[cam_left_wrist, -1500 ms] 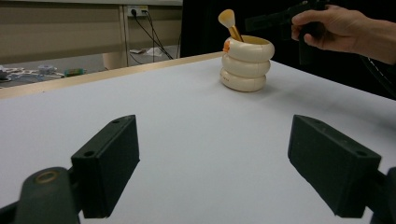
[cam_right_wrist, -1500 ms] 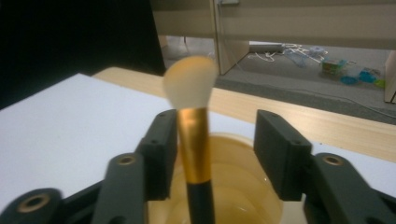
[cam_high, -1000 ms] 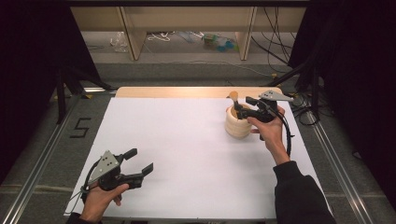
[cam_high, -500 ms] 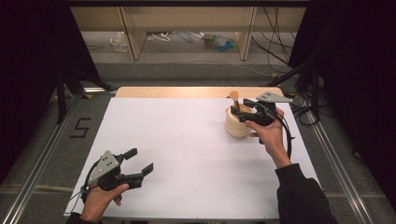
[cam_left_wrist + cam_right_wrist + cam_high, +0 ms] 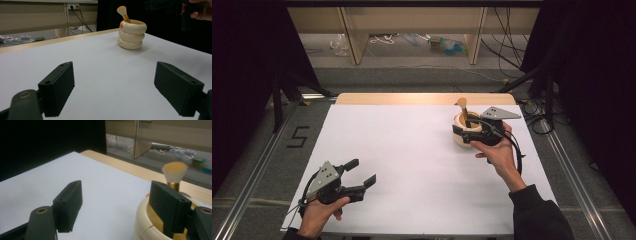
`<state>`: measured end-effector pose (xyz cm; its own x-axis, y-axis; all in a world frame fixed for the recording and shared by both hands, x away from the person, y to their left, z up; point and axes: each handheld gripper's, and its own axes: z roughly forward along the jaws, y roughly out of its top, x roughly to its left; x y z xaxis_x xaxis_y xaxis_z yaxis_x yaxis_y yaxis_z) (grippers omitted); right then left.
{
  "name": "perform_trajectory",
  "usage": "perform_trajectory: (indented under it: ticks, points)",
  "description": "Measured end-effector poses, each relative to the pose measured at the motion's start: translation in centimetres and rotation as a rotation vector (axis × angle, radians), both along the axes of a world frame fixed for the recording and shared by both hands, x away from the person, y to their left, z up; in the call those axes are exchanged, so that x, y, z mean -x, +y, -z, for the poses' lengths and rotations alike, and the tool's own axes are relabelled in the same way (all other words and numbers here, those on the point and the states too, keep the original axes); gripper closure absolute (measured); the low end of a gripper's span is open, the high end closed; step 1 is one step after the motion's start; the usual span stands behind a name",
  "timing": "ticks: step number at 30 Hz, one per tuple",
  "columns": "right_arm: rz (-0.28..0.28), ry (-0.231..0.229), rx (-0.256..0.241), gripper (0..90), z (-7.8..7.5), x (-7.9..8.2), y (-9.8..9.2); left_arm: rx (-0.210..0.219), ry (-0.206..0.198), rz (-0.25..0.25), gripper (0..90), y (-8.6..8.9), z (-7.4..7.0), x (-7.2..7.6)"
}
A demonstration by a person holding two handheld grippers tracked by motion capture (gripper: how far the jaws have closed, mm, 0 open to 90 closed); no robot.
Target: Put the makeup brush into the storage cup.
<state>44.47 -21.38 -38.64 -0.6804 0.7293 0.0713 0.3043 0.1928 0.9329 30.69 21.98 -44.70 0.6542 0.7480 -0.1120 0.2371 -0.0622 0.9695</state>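
Oddly, the one piece of writing to be read was a large dark "5" marked on the floor beside the bench's left edge. On the white bench, near its far right corner, stood a cream holder shaped like three stacked rings, with a small orange patch on its side whose detail I could not make out. Inside it leaned a makeup brush, gold-handled, its pale bristle head poking up above the rim. The right gripper hung right at the holder, its claw spread wide; from its own view one jaw sat over the holder's rim just in front of the brush handle while the other stood out over bare bench, and neither was pinching anything. The left gripper rested close to the bench's near left corner, well apart from the holder, its claw likewise spread with nothing between the jaws. A person's hand held the right gripper from behind.
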Motion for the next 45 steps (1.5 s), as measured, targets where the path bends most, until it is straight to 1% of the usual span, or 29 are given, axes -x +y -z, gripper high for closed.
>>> perform_trajectory:
  ticks: [1,2,3,4,5,6,7,8,10,11,12,14,17,18,19,20,23,25,26,27,29,30,35,36,37,38,43,44,45]
  points:
    - [-0.007,0.001,0.009,27.8,0.0,0.1,0.0,0.000,0.000,0.000,16.5,0.0,0.0,0.0]
    - [-0.014,-0.012,0.011,27.8,0.1,0.1,0.1,0.000,0.000,0.000,16.4,0.0,0.0,0.0]
    - [-0.015,-0.013,0.016,27.7,0.1,0.2,0.2,0.000,0.000,0.000,16.5,0.0,0.0,0.0]
    - [-0.015,0.013,0.004,27.7,0.2,0.5,0.4,0.000,-0.001,0.001,16.5,0.0,0.0,0.0]
    - [-0.020,-0.018,0.015,27.7,0.3,0.5,0.4,0.000,-0.001,0.001,16.5,0.0,0.0,0.0]
    - [-0.036,0.011,0.009,27.7,0.3,0.7,0.5,0.000,-0.001,0.000,16.5,0.0,0.0,0.0]
    - [-0.034,0.013,0.011,27.7,0.4,0.9,0.6,-0.001,-0.001,0.000,16.5,0.0,0.0,0.0]
    - [-0.030,0.003,0.017,27.7,0.5,1.0,0.6,0.000,0.000,0.000,16.5,0.0,0.0,0.0]
    - [-0.037,0.017,0.020,27.7,0.5,1.2,0.7,0.000,-0.001,0.000,16.5,0.0,0.0,0.0]
    - [-0.038,0.017,0.021,27.7,0.5,1.3,0.6,0.000,0.000,0.001,16.5,0.0,0.0,0.0]
    - [-0.040,0.006,0.012,27.7,0.6,1.4,0.7,0.000,0.000,0.000,16.5,0.0,0.0,0.0]
    - [-0.042,0.019,0.014,27.5,0.6,1.7,0.7,0.000,0.001,0.000,16.5,0.0,0.0,0.0]
    - [-0.049,0.018,0.018,27.2,0.6,2.0,0.7,0.000,0.000,0.000,16.5,0.0,0.0,0.0]
    - [-0.043,0.007,0.014,27.2,0.7,2.1,0.8,0.000,0.000,0.000,16.5,0.0,0.0,0.0]
    - [-0.048,0.006,0.017,27.2,0.8,2.1,0.8,0.000,0.000,-0.001,16.5,0.0,0.0,0.0]
    - [-0.049,0.016,0.017,27.2,0.8,2.3,0.8,-0.001,0.000,0.000,16.5,0.0,0.0,0.0]
    - [-0.056,0.010,0.021,27.2,1.1,2.7,0.9,0.000,0.000,0.000,16.5,0.0,0.0,0.0]
    - [-0.060,0.020,0.021,26.9,1.2,2.9,0.9,-0.001,0.000,0.000,16.5,0.0,0.0,0.0]
    - [-0.068,0.013,0.022,26.7,1.3,3.0,0.9,-0.001,0.000,0.000,16.4,0.0,0.0,0.0]
    - [-0.068,0.027,0.018,26.4,1.4,3.1,1.0,-0.001,0.000,0.000,16.5,0.0,0.0,0.0]
    - [-0.073,0.027,0.016,26.3,1.5,3.4,1.0,-0.001,0.000,0.000,16.5,0.0,0.0,0.0]
    - [-0.070,0.034,0.029,26.2,1.5,3.5,0.9,0.000,0.001,-0.001,16.5,0.0,0.0,0.0]
    - [-0.071,0.047,0.022,25.0,2.0,4.2,0.8,-0.001,0.000,-0.001,16.5,0.0,0.0,0.0]
    - [-0.072,0.047,0.023,24.7,2.1,4.3,0.8,-0.001,-0.001,-0.001,16.5,0.0,0.0,0.0]
    - [-0.074,0.038,0.007,24.7,2.2,4.4,0.8,-0.001,-0.001,-0.001,16.5,0.0,0.0,0.0]
    - [-0.074,0.043,0.003,24.6,2.3,4.5,0.8,-0.001,-0.001,-0.001,16.5,0.0,0.0,0.0]
    - [-0.072,0.051,0.018,24.5,2.6,5.1,0.7,-0.001,-0.002,-0.001,16.5,0.0,0.0,0.0]
    - [-0.068,0.043,0.007,24.4,2.7,5.2,0.7,-0.001,-0.001,-0.001,16.5,0.0,0.0,0.0]
    - [-0.071,0.044,0.009,24.4,2.7,5.4,0.6,-0.002,-0.001,-0.002,16.5,0.0,0.0,0.0]
